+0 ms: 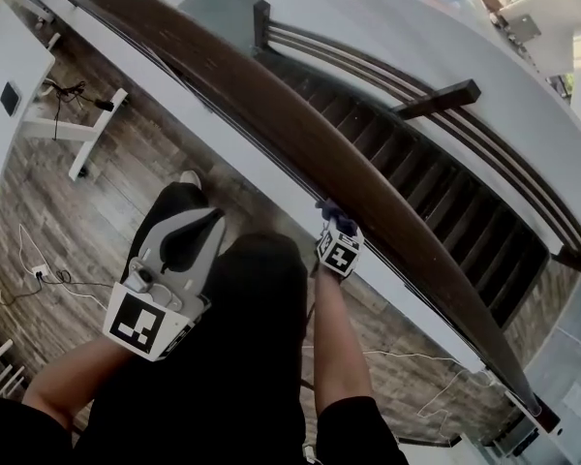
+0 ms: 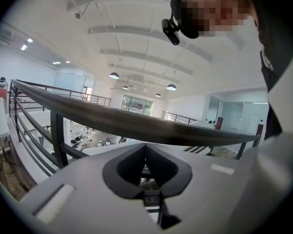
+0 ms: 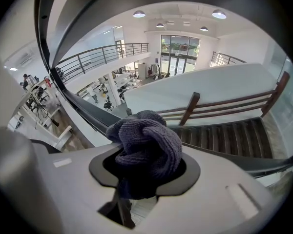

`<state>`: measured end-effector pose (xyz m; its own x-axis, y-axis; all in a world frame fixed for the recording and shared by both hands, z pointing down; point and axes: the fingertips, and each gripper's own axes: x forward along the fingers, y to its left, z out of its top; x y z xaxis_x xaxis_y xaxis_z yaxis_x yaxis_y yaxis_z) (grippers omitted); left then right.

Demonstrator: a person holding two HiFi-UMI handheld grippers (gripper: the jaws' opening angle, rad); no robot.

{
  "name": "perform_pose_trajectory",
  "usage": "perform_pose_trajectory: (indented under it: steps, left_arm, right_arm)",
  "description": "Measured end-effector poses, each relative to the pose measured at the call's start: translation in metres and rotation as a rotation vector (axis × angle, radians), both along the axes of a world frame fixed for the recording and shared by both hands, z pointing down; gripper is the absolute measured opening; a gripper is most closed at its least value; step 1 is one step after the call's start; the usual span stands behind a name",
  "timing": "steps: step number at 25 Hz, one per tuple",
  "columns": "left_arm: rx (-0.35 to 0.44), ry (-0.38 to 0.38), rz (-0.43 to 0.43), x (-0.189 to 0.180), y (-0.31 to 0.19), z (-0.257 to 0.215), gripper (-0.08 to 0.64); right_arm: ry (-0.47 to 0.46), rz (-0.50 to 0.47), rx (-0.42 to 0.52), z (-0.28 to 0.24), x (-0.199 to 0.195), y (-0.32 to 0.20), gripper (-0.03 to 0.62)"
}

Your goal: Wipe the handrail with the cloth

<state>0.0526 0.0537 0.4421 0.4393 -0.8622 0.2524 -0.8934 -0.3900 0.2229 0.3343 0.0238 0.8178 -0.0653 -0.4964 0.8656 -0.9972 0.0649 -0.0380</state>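
Observation:
The dark brown handrail runs diagonally from upper left to lower right in the head view. My right gripper is shut on a bunched grey-blue cloth, which is pressed against the rail's near edge. In the right gripper view the cloth bulges out of the right gripper, with the handrail just behind it. My left gripper is held low, well short of the rail, away from the cloth. In its own view the left gripper is shut and empty, below the handrail.
Beyond the rail a wooden staircase drops away, with a second railing along it. A white ledge runs under the handrail. A white desk frame and loose cables lie on the wood floor at left.

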Motion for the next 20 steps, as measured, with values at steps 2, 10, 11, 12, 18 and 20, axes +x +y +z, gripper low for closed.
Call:
perform_pose_trajectory:
  steps: [2,10,11,12,18,20]
  left_arm:
    - [-0.003,-0.003,0.015,0.002,0.001,0.000,0.000]
    - [0.015,0.009,0.132,0.021,0.004,-0.007,0.000]
    - [0.017,0.000,0.139,0.021,0.004,-0.007,0.000]
    - [0.018,-0.007,0.144,0.020,0.005,-0.007,0.000]
    - [-0.001,0.002,0.193,0.023,0.003,-0.005,0.000]
    - [-0.009,-0.002,0.204,0.020,-0.001,-0.004,0.000]
  right_arm:
    - [0.015,0.009,0.003,-0.005,0.005,0.002,0.155]
    - [0.009,0.065,0.002,-0.004,0.020,0.012,0.155]
    - [0.004,0.070,0.003,-0.004,0.021,0.014,0.155]
    - [0.005,0.074,0.007,-0.005,0.023,0.016,0.155]
    - [-0.033,0.181,0.061,-0.024,0.032,0.019,0.155]
    - [-0.039,0.194,0.085,-0.032,0.025,0.016,0.155]
